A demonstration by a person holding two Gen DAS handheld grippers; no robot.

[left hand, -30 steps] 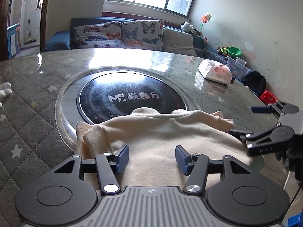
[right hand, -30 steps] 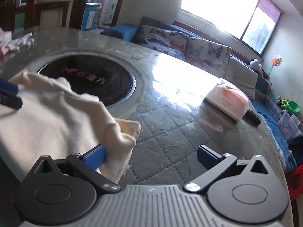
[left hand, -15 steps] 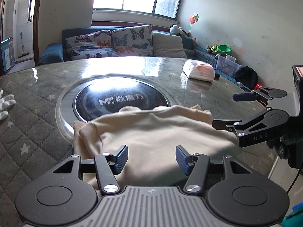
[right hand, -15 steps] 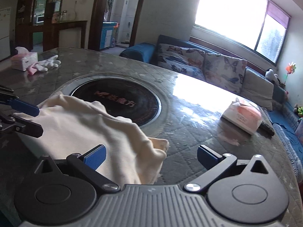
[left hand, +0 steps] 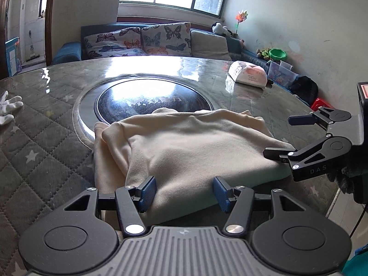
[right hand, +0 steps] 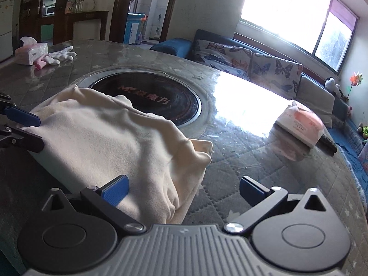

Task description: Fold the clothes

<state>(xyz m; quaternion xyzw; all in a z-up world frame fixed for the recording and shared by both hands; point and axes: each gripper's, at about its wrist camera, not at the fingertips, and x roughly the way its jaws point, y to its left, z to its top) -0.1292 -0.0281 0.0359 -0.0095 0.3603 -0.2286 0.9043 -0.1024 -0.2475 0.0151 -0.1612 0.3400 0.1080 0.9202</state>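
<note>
1. the step in hand seems to be the start of a fold: the cream garment [left hand: 191,147] lies in a loose bundle at the near edge of the surface [left hand: 46,151], directly in front of both claws, and it is not yet neatly folded.
2. the left claw [left hand: 184,192] has its jaws partly open. the near hem of the garment sits between them, but the blue pads do not press on it.
3. the right claw [right hand: 184,187] stands wide. its left pad is over the right end of the garment and its right pad is over the bare surface; nothing is held.
4. the next move, i judge, calls for each claw to close on an edge or corner of the cloth, then to lift and spread it flat. the bunched side layers could be caught together.
5. the surface is round and quilted, under a shiny clear cover, with a dark round plate [right hand: 147,101] beyond the garment.
6. farther from the claws: a tissue pack [left hand: 248,74], white gloves [right hand: 58,55], a sofa [left hand: 138,39] with butterfly cushions and a bright window [right hand: 296,11].
</note>
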